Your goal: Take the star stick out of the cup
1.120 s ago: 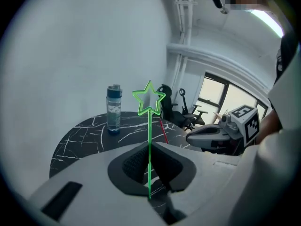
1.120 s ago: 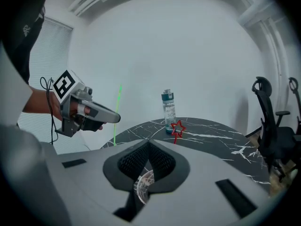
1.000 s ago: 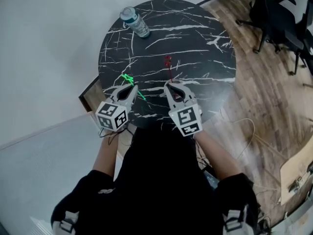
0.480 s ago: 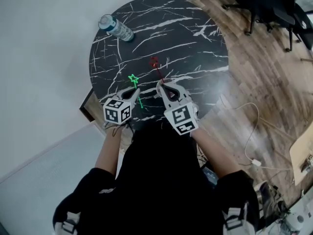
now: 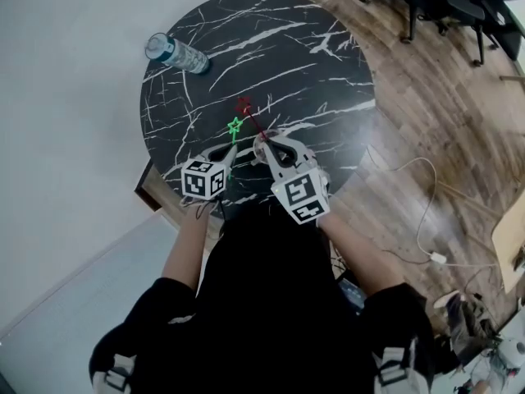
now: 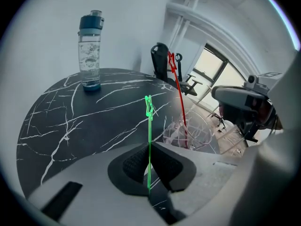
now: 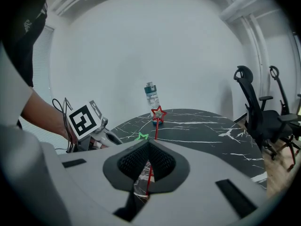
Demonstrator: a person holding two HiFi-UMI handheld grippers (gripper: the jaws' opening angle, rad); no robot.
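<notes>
The round black surface [image 5: 312, 64], veined white, carries a clear water bottle [image 5: 176, 53] standing upright near its rim. A clear cup [image 6: 188, 135] sits well apart from the bottle, toward the opposite rim.

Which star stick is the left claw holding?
The green star stick, pinched in the left claw; the red star stick is in the right claw.
</notes>
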